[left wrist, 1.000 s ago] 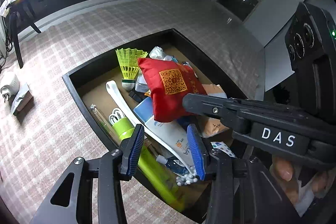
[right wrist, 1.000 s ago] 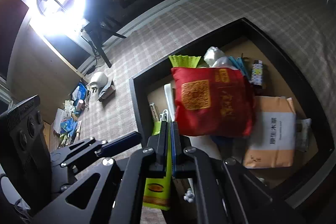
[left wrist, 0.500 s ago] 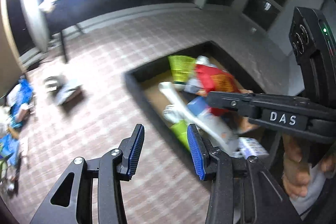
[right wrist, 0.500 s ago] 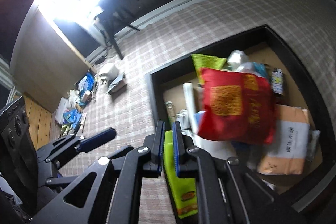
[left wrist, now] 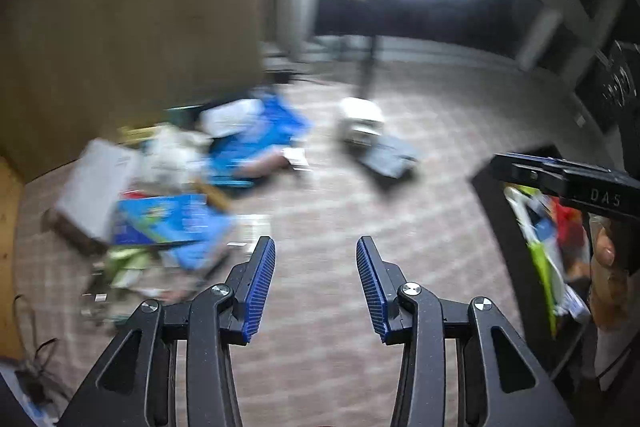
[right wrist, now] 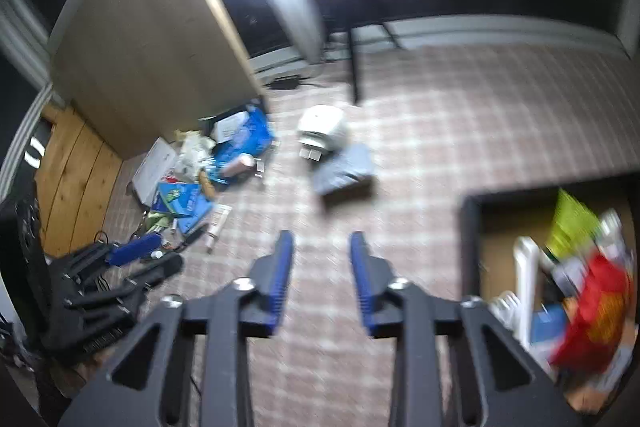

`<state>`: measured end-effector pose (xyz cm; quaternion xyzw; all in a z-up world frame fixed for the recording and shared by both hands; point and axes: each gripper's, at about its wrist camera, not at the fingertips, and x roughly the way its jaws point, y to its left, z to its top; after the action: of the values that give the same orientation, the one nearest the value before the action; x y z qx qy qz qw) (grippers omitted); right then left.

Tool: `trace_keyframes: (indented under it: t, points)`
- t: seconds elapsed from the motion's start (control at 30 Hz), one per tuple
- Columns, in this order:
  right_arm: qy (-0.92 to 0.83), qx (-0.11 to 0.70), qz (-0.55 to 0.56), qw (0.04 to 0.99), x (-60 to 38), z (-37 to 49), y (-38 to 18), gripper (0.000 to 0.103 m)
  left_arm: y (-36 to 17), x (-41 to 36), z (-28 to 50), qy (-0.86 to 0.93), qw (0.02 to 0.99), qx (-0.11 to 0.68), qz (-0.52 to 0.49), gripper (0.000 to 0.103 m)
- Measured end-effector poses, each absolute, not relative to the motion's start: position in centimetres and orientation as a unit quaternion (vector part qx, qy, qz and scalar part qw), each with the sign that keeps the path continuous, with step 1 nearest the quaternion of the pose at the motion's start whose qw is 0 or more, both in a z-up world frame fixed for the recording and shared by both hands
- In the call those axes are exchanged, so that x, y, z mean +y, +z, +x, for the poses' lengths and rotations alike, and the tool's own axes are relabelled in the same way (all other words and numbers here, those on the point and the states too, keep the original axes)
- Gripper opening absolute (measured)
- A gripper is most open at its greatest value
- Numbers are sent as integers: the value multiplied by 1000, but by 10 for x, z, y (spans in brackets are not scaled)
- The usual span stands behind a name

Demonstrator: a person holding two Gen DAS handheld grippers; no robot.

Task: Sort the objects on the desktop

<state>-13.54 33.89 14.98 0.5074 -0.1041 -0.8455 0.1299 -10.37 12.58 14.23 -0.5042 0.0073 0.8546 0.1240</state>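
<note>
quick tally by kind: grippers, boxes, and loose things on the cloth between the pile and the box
grippers: 2, left gripper and right gripper, both open
boxes: 1, box
loose things between: 2, white plug and grey pad
total: 5

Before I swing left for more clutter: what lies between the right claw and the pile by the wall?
Right wrist view: bare checked cloth between the right claw and the pile.
</note>
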Motion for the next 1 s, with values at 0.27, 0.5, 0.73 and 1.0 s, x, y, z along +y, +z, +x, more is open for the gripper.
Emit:
trace_keyframes:
  t: [0.27, 0.5, 0.73, 1.0]
  points:
    - [-842, -51, 516, 147, 267, -217, 140, 50, 136, -8, -161, 856, 25, -42, -515, 40]
    - [-829, -58, 541, 133, 232, -293, 110, 52, 111, -90, -216, 847, -32, -70, -525, 41]
    - [-819, -78, 558, 112, 208, -348, 71, 52, 73, -149, -260, 832, -53, -152, -530, 44]
    - [-812, -101, 568, 93, 197, -372, 43, 53, 41, -157, -276, 826, -40, -163, -538, 55]
